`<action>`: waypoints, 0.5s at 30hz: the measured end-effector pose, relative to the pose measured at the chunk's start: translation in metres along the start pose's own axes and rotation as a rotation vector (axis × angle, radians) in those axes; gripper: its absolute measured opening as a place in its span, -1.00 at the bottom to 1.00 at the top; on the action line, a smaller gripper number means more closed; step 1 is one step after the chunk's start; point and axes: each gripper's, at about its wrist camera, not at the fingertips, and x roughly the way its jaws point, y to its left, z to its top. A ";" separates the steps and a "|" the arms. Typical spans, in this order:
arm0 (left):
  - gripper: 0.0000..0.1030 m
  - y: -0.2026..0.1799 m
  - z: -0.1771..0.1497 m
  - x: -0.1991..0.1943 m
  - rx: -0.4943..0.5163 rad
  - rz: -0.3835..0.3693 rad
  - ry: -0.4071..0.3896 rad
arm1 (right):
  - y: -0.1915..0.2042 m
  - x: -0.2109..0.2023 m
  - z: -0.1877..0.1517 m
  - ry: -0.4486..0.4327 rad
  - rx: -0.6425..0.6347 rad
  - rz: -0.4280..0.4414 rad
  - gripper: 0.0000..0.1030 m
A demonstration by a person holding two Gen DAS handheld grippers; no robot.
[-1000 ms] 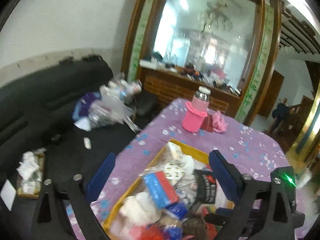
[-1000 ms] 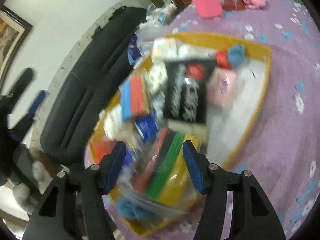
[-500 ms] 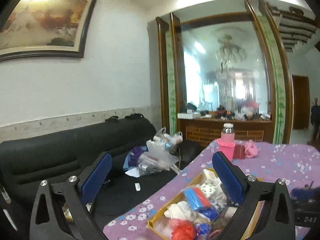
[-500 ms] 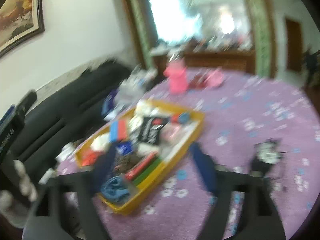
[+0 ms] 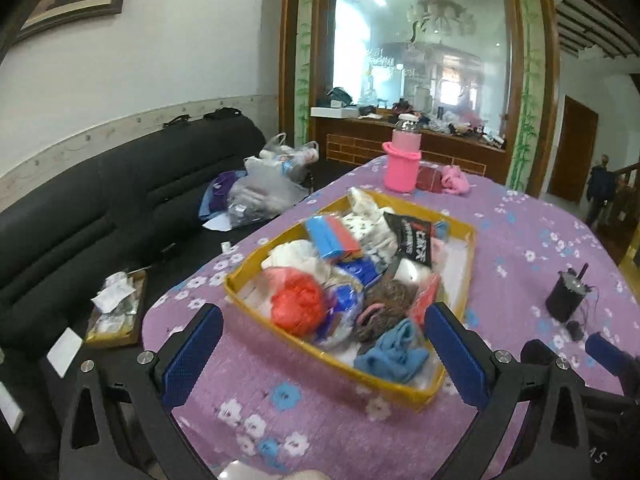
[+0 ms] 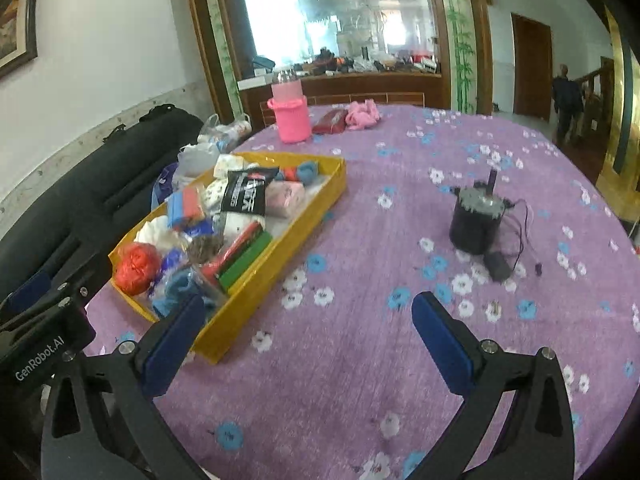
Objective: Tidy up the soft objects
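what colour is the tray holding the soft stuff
Yellow. The tray shows best in the right wrist view, sitting on the purple flowered tablecloth.

My left gripper (image 5: 324, 354) has two black plastic arms, each with triangular cut-outs and tipped by a long blue pad with a fine dotted texture; small silver screws sit at the joints behind the pads. My right gripper (image 6: 306, 338) is built the same way, black frame, blue pads, silver screws. Seen from the right camera, the left unit's black housing carries white lettering reading "GenRobot.AI".
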 end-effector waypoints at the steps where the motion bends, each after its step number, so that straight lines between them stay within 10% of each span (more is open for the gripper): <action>1: 0.99 0.000 0.000 -0.003 0.000 0.009 0.003 | 0.000 0.001 -0.001 0.002 -0.002 -0.010 1.00; 15: 0.99 0.006 0.019 0.012 0.012 0.024 0.054 | 0.001 0.009 -0.006 0.031 -0.018 -0.054 1.00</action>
